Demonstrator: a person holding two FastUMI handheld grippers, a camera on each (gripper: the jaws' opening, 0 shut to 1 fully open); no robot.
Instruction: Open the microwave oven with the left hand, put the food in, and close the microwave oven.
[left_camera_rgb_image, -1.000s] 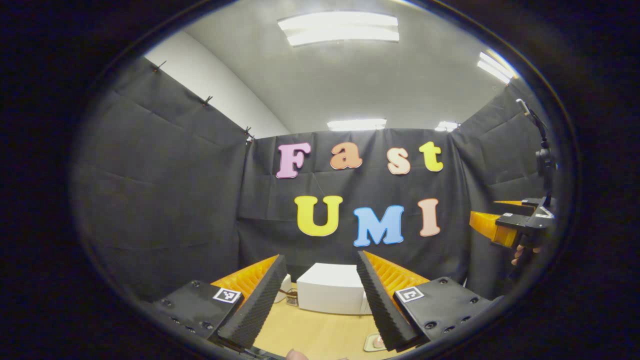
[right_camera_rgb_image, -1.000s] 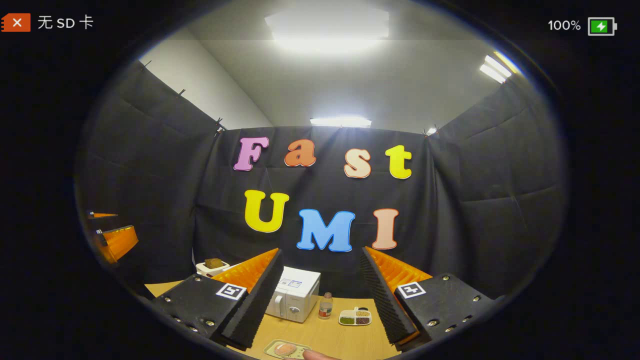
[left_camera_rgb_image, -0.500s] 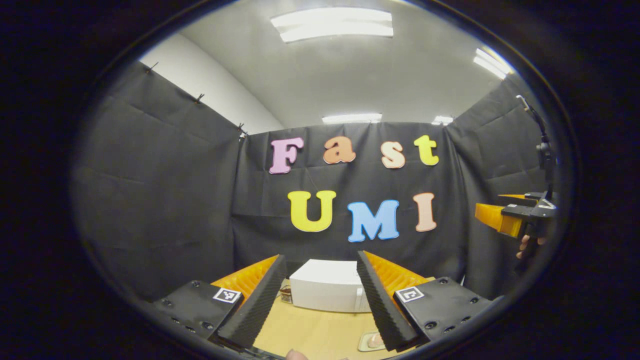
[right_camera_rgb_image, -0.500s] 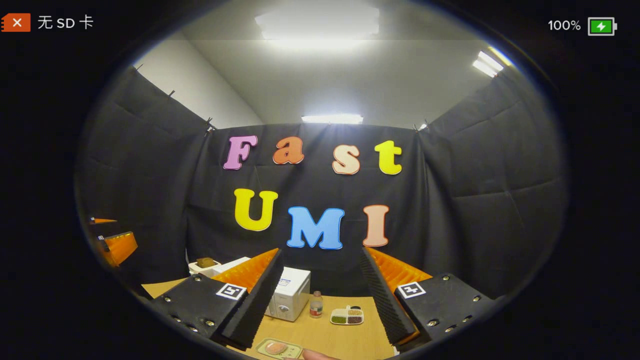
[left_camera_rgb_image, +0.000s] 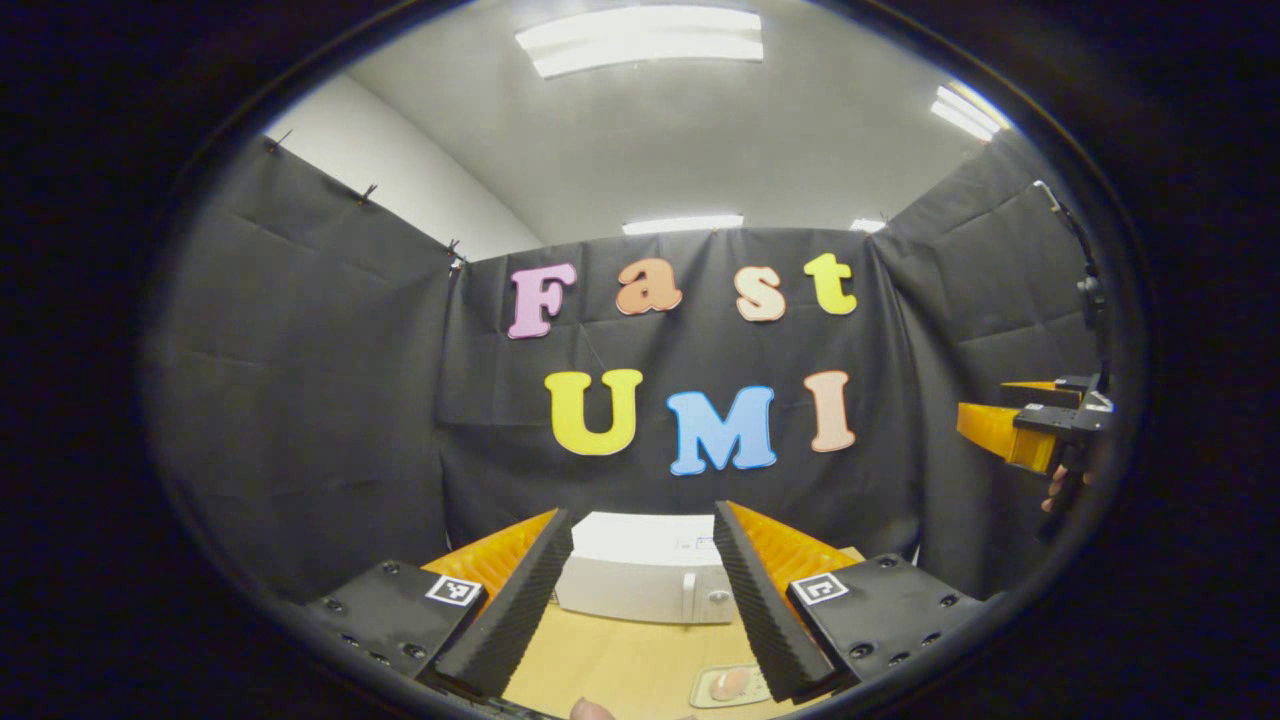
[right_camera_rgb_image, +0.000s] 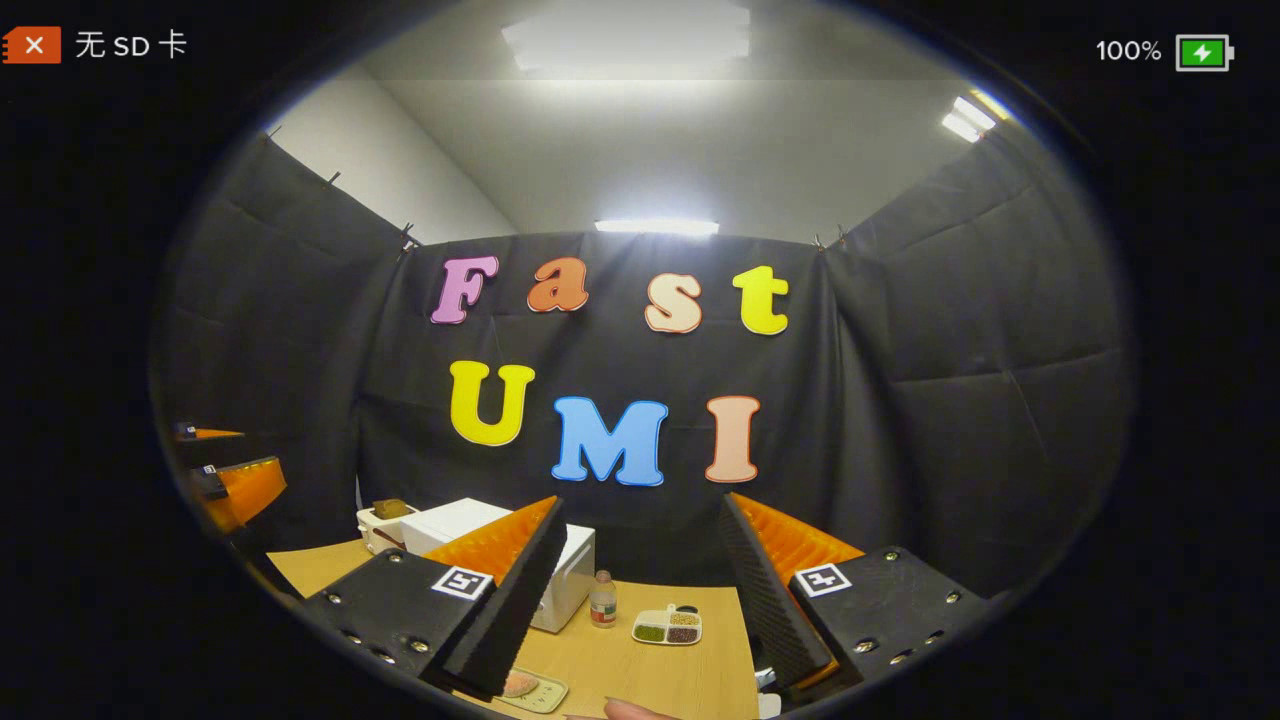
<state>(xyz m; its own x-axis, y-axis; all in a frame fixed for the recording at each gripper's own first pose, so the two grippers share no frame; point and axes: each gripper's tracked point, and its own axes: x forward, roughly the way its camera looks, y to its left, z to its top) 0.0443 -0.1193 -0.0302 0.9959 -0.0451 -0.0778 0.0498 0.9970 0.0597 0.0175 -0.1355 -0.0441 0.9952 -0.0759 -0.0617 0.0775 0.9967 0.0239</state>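
Both claws are up above the table (left_camera_rgb_image: 610, 650), neither touching anything. My left gripper (left_camera_rgb_image: 632, 590) is spread wide, nothing between its fingers; my right gripper (right_camera_rgb_image: 640, 590) is likewise spread and empty. In the left gripper view the microwave (left_camera_rgb_image: 640, 585) sits at the back of the table against the booth wall, framed between my fingers, door shut, its front with handle and knob toward me and its long axis running left-right across the view. A tray (left_camera_rgb_image: 725, 686) with food (left_camera_rgb_image: 731, 682) lies on the table in front of it, nearer me, partly hidden behind my right finger. At the far right edge of that view the right gripper appears side-on, with the fingers of the hand (left_camera_rgb_image: 1058, 490) holding it just below. The right gripper view sees the microwave from its right, mostly hidden behind my left finger, with a small white appliance (right_camera_rgb_image: 385, 520) bearing something brown just beyond it, a bottle (right_camera_rgb_image: 602, 602) just right of the microwave, and a divided dish (right_camera_rgb_image: 667, 627) of grains beside the bottle. The tray with food lies at the bottom edge, near me, apart from the microwave. The left gripper shows at the far left edge there.
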